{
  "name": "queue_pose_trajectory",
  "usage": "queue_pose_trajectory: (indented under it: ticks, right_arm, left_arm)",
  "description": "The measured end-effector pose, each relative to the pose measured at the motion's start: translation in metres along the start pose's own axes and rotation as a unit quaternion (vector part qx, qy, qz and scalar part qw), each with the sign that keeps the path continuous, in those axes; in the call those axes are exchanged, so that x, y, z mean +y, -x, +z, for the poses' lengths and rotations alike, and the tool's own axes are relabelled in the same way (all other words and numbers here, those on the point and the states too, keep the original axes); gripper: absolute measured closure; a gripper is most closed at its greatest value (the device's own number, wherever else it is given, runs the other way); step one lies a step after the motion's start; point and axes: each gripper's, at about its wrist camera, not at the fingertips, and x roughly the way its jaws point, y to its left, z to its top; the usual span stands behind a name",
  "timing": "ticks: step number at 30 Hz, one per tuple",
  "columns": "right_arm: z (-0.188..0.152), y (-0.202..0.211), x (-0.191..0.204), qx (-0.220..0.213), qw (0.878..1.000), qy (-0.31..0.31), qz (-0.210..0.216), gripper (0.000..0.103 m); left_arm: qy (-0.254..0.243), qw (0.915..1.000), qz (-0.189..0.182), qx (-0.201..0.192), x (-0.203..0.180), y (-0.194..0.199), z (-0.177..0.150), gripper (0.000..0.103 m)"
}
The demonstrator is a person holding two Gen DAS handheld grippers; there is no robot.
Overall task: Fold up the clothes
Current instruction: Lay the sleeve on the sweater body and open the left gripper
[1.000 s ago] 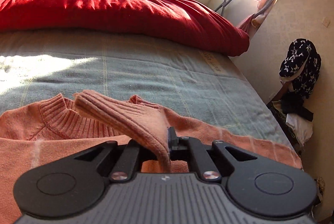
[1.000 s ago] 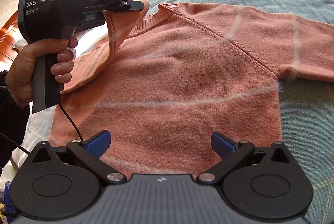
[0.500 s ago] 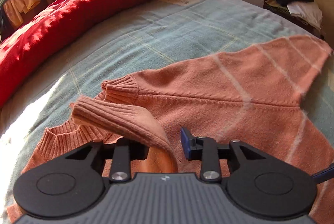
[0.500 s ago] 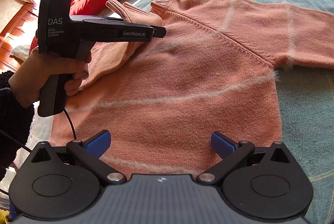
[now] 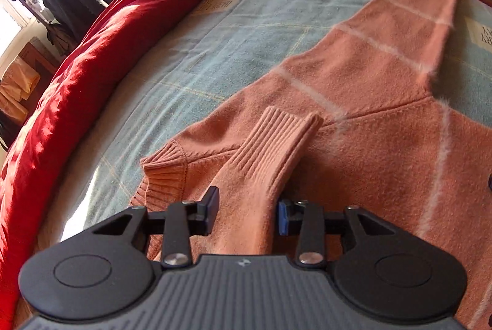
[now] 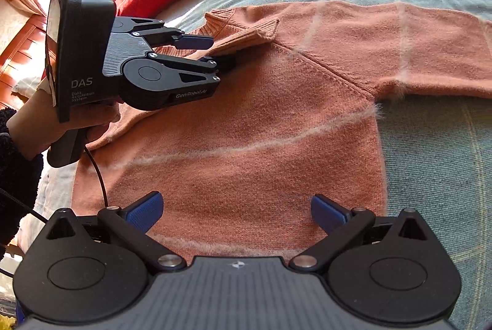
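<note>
On the pale blue checked bedspread [image 5: 215,53] the salmon-pink knitted sweater [image 6: 261,145] lies flat, a red quilt [image 5: 92,53] beyond it; only the right wrist view shows the empty, wide-open right gripper [image 6: 236,210], while the opening left gripper [image 5: 247,211] straddles the folded-over ribbed sleeve cuff [image 5: 276,139].

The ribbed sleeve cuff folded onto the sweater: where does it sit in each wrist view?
Left wrist: ribbed sleeve cuff centre frame, just ahead of the left gripper, sleeve running back between its opening jaws.
Right wrist: cuff upper centre-left, beyond the left gripper's tips.
Shared landmark: the ribbed collar beside the cuff.
</note>
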Motion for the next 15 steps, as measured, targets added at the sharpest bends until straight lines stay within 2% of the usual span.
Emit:
queue_pose_trajectory:
  ticks: [3, 5, 8, 11, 13, 15]
  right_arm:
    - [0.001, 0.001, -0.003, 0.001, 1.0, 0.001, 0.005, 0.0]
    - [0.003, 0.0, -0.003, 0.003, 1.0, 0.006, 0.009, 0.0]
    - [0.009, -0.002, -0.001, 0.01, 0.999, 0.026, 0.018, 0.0]
    - [0.017, -0.004, 0.005, 0.015, 0.998, 0.053, 0.024, 0.0]
    - [0.022, -0.007, 0.01, 0.017, 0.997, 0.068, 0.023, 0.0]
    - [0.025, -0.013, 0.015, 0.019, 0.997, 0.071, 0.023, 0.0]
  left_arm:
    - [0.081, 0.9954, -0.048, -0.017, 0.023, 0.016, -0.011, 0.062]
    - [0.121, 0.9904, -0.061, -0.026, 0.035, 0.03, -0.023, 0.059]
    - [0.166, 0.9853, -0.037, -0.019, 0.05, 0.054, -0.051, 0.057]
    - [0.211, 0.9773, 0.002, 0.013, 0.064, 0.072, -0.088, 0.056]
    - [0.248, 0.9681, 0.018, 0.033, 0.073, 0.082, -0.115, 0.056]
    - [0.297, 0.9535, 0.019, 0.048, 0.08, 0.091, -0.144, 0.056]
